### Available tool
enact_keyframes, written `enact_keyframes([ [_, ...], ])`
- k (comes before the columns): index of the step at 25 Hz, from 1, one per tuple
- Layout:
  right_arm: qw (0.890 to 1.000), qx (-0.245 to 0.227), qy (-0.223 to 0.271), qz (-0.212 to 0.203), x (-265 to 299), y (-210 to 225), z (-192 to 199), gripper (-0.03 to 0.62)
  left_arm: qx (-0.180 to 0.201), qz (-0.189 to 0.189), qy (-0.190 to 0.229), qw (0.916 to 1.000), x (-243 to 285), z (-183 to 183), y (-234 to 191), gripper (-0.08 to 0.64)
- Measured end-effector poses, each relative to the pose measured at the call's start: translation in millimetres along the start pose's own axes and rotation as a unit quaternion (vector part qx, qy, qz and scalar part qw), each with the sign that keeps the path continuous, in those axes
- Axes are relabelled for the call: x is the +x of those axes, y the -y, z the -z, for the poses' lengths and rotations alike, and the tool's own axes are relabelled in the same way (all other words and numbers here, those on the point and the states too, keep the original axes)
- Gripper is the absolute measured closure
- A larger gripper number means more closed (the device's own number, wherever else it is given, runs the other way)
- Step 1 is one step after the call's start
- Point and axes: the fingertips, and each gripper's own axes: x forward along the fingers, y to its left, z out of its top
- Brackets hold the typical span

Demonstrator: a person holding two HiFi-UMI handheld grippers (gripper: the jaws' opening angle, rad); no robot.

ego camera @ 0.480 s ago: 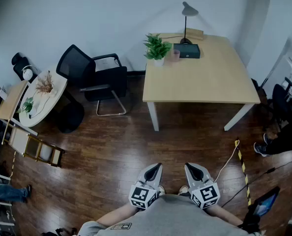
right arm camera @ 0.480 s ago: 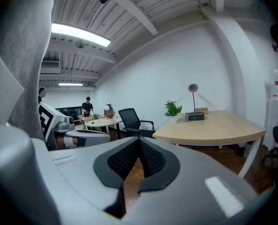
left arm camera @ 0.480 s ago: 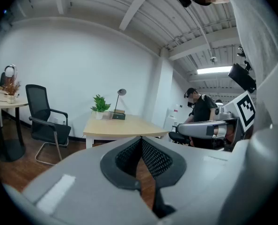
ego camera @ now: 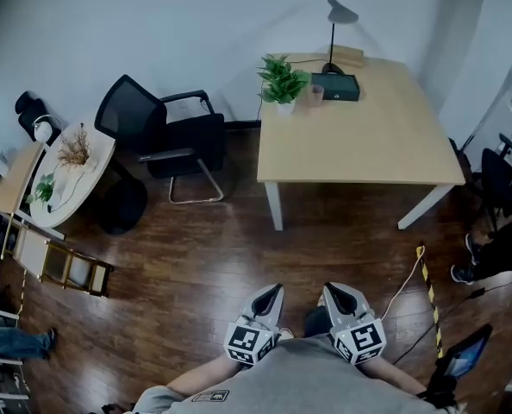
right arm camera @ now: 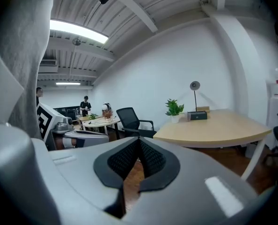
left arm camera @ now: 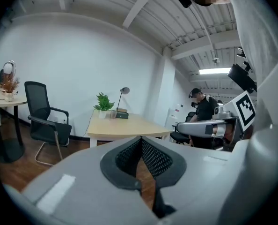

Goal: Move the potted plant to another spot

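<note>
Potted plant (ego camera: pixel 282 83) on worktop (ego camera: pixel 359 145), near the lamp (ego camera: pixel 332 37), well apart from both tongs. Left tongs (ego camera: pixel 273 291) and right tongs (ego camera: pixel 332 290) closed, empty. Probably light, top-heavy, leaves floppy; grip the small white pot.

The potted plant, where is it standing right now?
In the head view, the potted plant stands at the far left corner of the wooden table. A black box is just to its right, and the black chair is off to its left.

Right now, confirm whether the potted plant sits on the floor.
No, the potted plant stands on the wooden desk at its far left corner.
</note>
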Motion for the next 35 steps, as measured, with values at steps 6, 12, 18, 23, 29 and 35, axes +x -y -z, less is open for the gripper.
enact_keyframes([
  [6,1.0,0.004,0.013,-0.012,49.3,47.0,-13.6,0.588,0.005,-0.02,0.007,0.9998,56.5,-18.1,-30.5,0.558],
  [12,0.999,0.017,0.021,-0.028,101.1,123.0,-45.6,0.588,0.008,-0.045,0.005,0.9989,135.9,-50.1,-54.4,0.558],
  [18,0.998,0.022,0.019,-0.049,141.6,189.1,-67.9,0.588,0.0,-0.07,0.017,0.9974,214.6,-82.6,-70.2,0.558],
  [23,0.998,0.028,0.018,-0.048,170.7,230.1,-84.5,0.588,-0.01,-0.087,0.012,0.9961,252.9,-93.1,-85.3,0.558],
  [29,0.998,0.032,0.01,-0.044,218.6,258.9,-91.9,0.588,-0.017,-0.094,0.006,0.9954,294.0,-103.0,-124.0,0.558],
  [35,0.999,0.027,-0.002,-0.03,285.9,280.0,-105.7,0.588,-0.033,-0.08,0.008,0.9962,344.8,-114.4,-183.5,0.558],
])
